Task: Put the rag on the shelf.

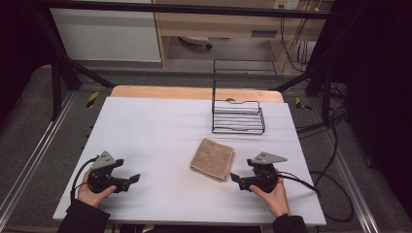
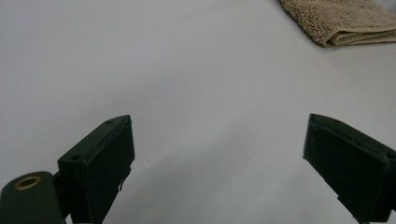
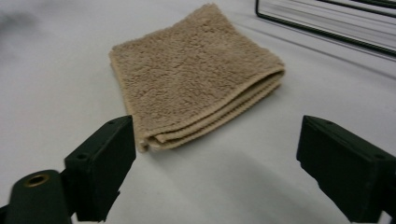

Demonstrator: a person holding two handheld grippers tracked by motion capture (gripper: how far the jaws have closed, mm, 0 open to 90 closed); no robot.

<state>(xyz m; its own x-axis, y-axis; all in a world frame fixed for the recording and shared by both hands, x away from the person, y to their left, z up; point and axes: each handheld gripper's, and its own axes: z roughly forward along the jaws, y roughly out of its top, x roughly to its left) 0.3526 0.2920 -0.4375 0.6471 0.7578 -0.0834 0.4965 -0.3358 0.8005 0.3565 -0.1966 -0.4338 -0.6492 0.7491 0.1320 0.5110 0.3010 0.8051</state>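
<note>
towel (image 1: pixel 213 158): folded, mid-table, near side of wire rack (image 1: pixel 238 115)
right gripper (image 1: pixel 236 178): nearer, jaws wide, nothing held, towel just left and beyond
left gripper (image 1: pixel 133 178): wide, nothing held, well apart

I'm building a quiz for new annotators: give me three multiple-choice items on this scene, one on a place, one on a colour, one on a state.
1. Where does the black wire basket stand relative to the folded tan terry towel?
A. beyond it, farther from the person
B. on top of it
C. left of it, by the left gripper

2. What colour is the table's cover?
A. green
B. white
C. red

3. How is the right gripper?
A. shut on the towel
B. open, nothing between its jaws
C. shut, empty

Key: 1 A, the high view shows the basket past the towel; 2 B, the sheet is plain white; 3 B, its jaws stand apart short of the towel.
</note>
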